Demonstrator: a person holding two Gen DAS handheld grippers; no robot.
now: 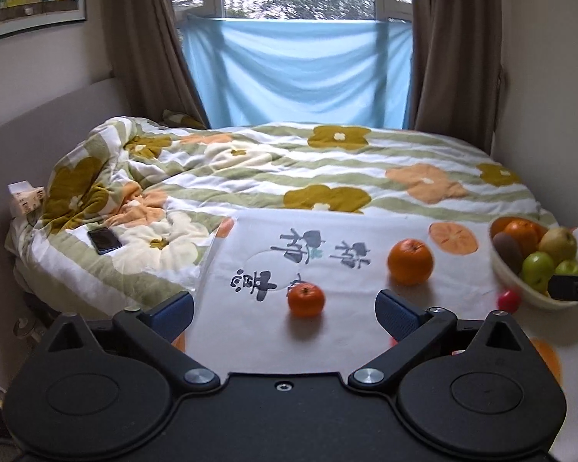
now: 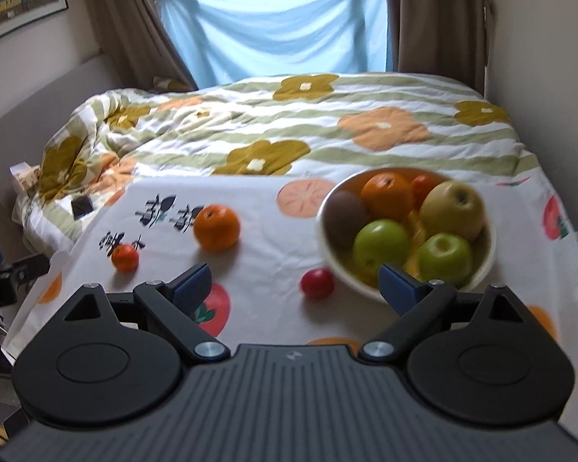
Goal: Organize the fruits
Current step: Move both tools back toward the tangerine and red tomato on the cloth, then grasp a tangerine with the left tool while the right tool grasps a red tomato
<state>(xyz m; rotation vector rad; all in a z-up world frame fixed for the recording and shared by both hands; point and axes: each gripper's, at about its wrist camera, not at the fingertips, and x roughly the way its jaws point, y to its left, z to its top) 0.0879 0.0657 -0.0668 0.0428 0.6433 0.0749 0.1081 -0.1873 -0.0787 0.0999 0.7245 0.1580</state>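
Note:
A cream bowl on the white printed cloth holds green apples, a yellow apple, oranges and a brown kiwi; it shows at the right edge of the left wrist view. Loose on the cloth lie a large orange, a small tangerine and a small red fruit. My left gripper is open and empty, the tangerine just ahead between its fingers. My right gripper is open and empty, with the red fruit between its fingers beside the bowl.
The cloth lies over the near end of a bed with a flowered quilt. A black phone lies on the quilt at left. A tissue box sits by the headboard. Curtains and a blue sheet hang at the window behind.

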